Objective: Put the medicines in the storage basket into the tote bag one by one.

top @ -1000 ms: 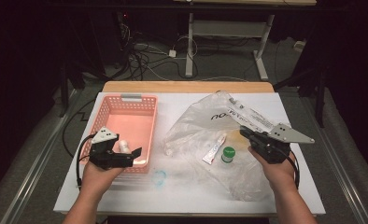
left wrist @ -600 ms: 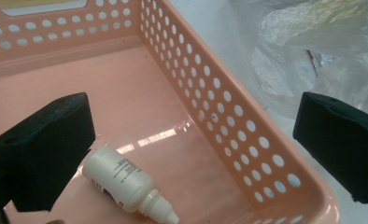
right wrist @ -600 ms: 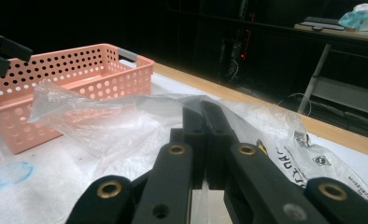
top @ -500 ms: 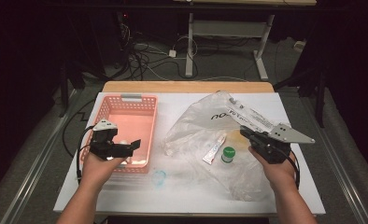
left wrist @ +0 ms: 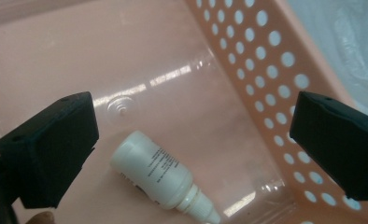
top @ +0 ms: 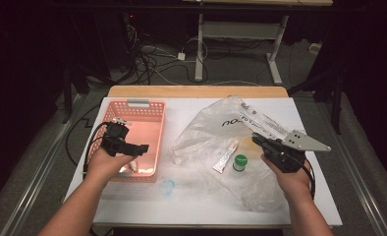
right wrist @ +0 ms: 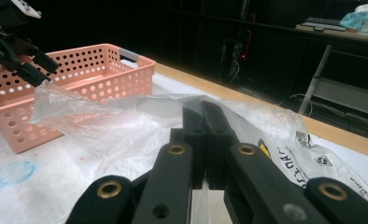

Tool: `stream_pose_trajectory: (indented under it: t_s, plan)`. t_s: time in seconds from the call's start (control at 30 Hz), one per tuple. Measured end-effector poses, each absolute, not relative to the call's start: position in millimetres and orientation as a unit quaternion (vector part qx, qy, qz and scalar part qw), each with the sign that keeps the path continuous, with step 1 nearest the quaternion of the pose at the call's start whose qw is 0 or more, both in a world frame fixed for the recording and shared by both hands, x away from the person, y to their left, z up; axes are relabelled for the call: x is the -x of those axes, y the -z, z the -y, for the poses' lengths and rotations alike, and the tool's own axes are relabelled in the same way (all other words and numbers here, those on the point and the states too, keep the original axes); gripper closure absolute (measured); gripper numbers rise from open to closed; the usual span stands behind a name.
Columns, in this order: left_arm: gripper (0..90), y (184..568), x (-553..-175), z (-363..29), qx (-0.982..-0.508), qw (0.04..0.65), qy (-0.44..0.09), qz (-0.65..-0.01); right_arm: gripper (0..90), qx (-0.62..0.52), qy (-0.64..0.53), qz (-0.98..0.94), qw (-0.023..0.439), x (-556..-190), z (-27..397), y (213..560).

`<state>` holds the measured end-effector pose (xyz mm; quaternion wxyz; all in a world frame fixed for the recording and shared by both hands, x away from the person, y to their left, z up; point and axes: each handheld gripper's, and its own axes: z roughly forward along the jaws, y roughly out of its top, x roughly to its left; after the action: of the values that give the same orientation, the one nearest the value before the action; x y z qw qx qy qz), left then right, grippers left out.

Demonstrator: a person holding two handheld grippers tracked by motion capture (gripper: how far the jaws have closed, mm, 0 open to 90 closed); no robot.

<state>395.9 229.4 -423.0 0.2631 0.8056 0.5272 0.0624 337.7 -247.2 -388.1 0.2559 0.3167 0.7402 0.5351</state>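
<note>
Pink plastic basket (top: 140,129) sits at desk (top: 191,206) left, holding a small white dropper bottle (left wrist: 159,176) lying on its side on the basket floor, near the perforated wall; left gripper (top: 127,146) hangs over the basket's near end, jaws wide apart and empty, the bottle lying below and between them, untouched; probably a drop-off spot for items out of the bag. Clear plastic bag (top: 221,140) spreads across desk centre-right; right gripper (right wrist: 203,135) has jaws closed tight on the bag's edge, seemingly pinning it so the mouth stays put. White tube (top: 224,158) and green-capped jar (top: 239,162) lie inside the bag, side by side, near the right gripper.
</note>
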Motion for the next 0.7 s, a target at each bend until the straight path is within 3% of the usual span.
stream_pose_trajectory:
  t_s: [0.3, 0.7]
  plan:
    - [14.8, 437, -416, -243, -0.808, 0.175, -0.023, -0.562, 90.0, -0.315, -0.537, -0.739, 0.257, -337, 248, 387]
    - [31.6, 451, -427, -236, -0.816, 0.117, 0.049, -0.565, 90.0, -0.313, -0.537, -0.741, 0.254, -337, 245, 387]
